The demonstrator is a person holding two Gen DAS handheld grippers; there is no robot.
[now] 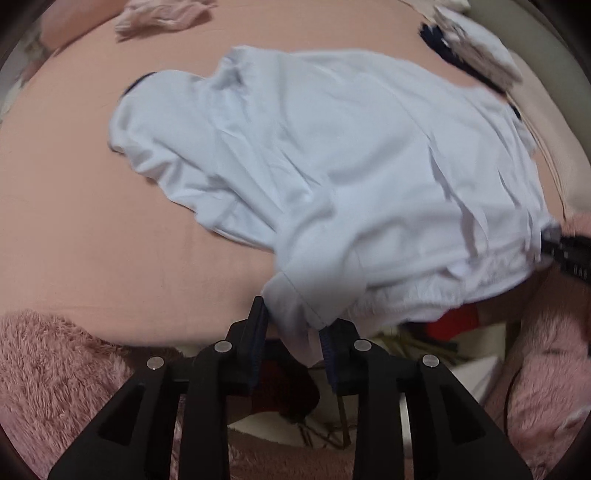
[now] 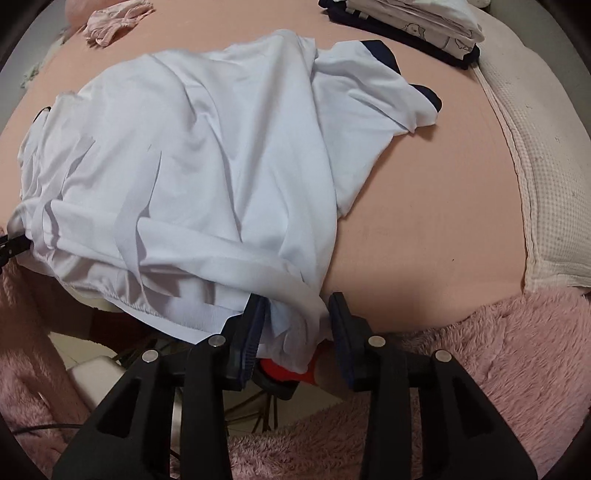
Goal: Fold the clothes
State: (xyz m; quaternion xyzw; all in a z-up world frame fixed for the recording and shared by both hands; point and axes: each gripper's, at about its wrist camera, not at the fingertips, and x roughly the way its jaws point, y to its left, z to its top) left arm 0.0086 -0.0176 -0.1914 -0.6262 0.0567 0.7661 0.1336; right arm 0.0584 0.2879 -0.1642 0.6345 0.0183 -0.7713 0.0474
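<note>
1. Lying rumpled across the pink bed sheet (image 2: 424,206), the white garment (image 2: 207,155) has its near hem hanging over the bed's front edge — both grippers sit at that hem.
2. The left gripper (image 1: 293,325) has a hem corner between its jaws, which look parted, not pinching; the right gripper (image 2: 295,317) likewise straddles bunched cloth loosely.
3. The garment looks light, thin and limp, so it will likely sag and crease — best taken at hem corners or seams.
4. It is smooth knit with navy trim (image 2: 384,50); beyond its far edge lie a folded stack (image 2: 417,22) and a pale pink cloth (image 2: 114,22).
</note>
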